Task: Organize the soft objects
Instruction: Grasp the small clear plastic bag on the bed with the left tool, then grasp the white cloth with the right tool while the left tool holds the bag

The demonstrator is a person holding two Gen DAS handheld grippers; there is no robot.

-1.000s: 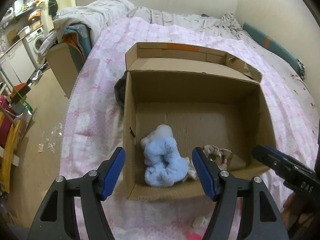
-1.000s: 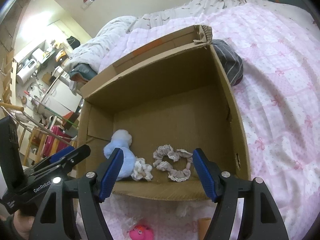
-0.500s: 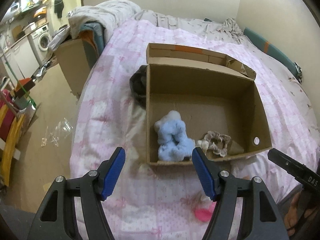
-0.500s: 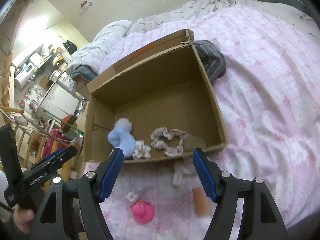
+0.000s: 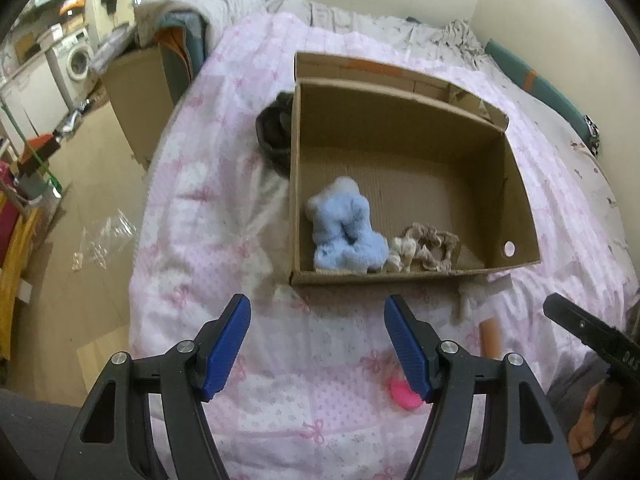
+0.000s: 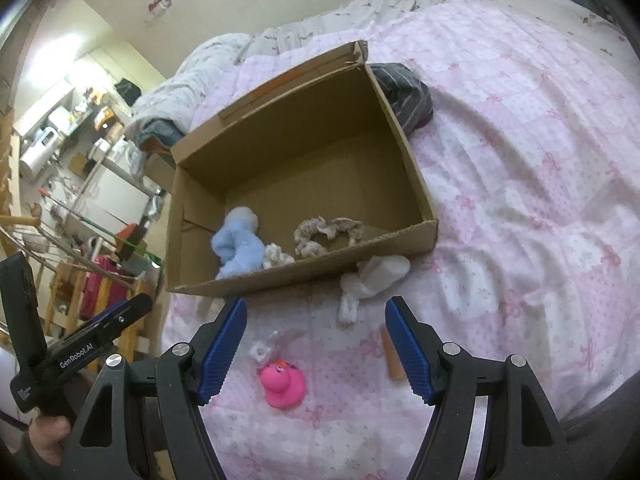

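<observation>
The left gripper (image 5: 317,326), with its blue ribbed pads and black frame, is hanging over the pink patchwork quilt (image 5: 208,216) with its jaws spread apart and nothing between them. Just beyond its fingertips an open brown cardboard box (image 5: 400,274) is sitting on the quilt. Inside it, against the near wall, a fluffy light-blue plush piece (image 5: 344,228) is lying beside a small cream knitted piece (image 5: 402,252) and a beige ruffled scrunchie (image 5: 434,242).

The right gripper (image 6: 316,330) is likewise standing released, gripping nothing. Between its fingers and the box's near wall a crumpled white cloth (image 6: 372,280) is lying on the quilt, just outside the box. Nearer, between the two fingers, a pink rubber duck (image 6: 282,384) is sitting, with a small clear plastic piece (image 6: 266,346) just beyond it. A tan cylindrical piece (image 6: 390,360) is lying partly behind the right-hand finger. A dark striped garment (image 6: 408,96) is resting against the box's far corner.
</observation>
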